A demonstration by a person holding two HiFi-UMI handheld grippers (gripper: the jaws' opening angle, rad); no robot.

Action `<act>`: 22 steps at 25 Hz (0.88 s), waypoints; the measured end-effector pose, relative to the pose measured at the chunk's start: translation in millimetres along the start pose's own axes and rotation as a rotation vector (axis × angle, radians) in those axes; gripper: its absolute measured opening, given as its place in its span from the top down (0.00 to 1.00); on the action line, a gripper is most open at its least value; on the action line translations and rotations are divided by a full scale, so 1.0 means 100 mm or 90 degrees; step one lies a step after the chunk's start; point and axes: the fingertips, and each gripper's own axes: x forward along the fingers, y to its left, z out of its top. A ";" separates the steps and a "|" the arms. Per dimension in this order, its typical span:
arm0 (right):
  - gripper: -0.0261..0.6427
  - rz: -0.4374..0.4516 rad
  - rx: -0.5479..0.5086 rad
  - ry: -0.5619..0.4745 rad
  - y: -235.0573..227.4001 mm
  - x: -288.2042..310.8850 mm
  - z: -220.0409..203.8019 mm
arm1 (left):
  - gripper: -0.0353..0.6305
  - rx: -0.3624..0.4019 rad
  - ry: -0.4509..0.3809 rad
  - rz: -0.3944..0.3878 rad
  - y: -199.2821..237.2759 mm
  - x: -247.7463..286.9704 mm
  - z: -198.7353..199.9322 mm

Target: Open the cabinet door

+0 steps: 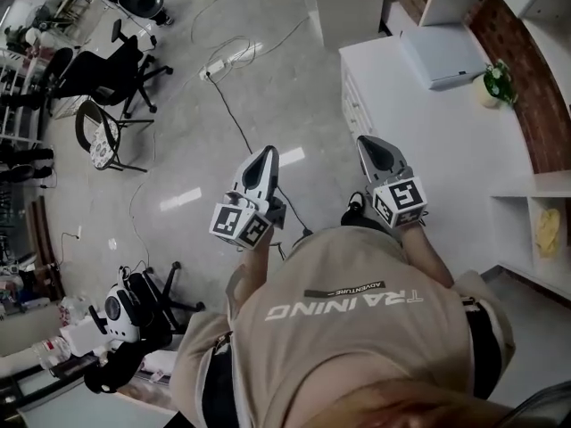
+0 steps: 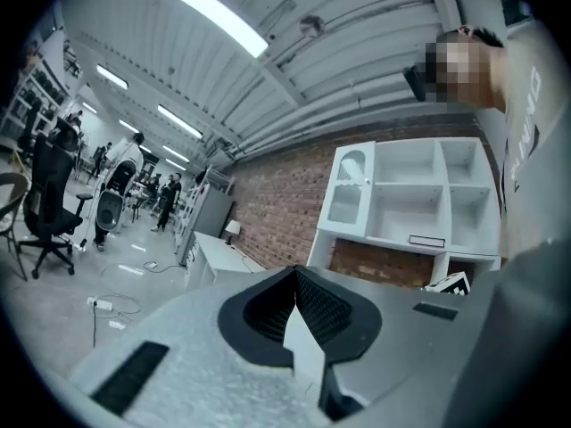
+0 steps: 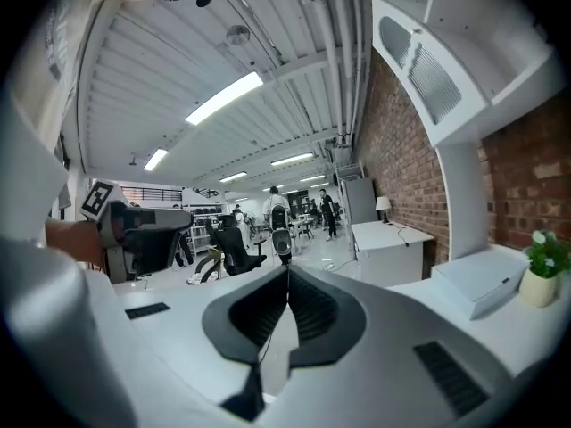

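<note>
Around the middle of the head view I hold my left tool (image 1: pixel 267 152) and my right tool (image 1: pixel 368 141) side by side, each with its jaws pressed together on nothing, while the white cabinet (image 1: pixel 353 105) stands at the upper right, apart from both tools.

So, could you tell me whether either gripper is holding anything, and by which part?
Nothing is held: the left gripper and the right gripper both have their jaws shut together, with nothing between them.
</note>
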 end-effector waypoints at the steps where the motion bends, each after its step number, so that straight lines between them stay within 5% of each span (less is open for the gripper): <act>1: 0.94 0.002 0.002 0.004 -0.09 0.03 -0.01 | 0.94 -0.007 0.003 0.000 0.00 0.10 -0.02; 10: 0.94 -0.001 0.035 0.048 -0.84 0.44 -0.25 | 0.94 0.005 0.022 0.011 0.11 0.93 -0.02; 15: 0.94 -0.008 0.072 0.076 -0.88 0.72 -0.34 | 0.94 -0.001 0.046 0.026 0.44 1.08 -0.05; 22: 0.94 -0.006 0.005 0.062 -0.79 1.43 0.08 | 0.94 -0.024 -0.001 -0.005 1.06 1.35 0.20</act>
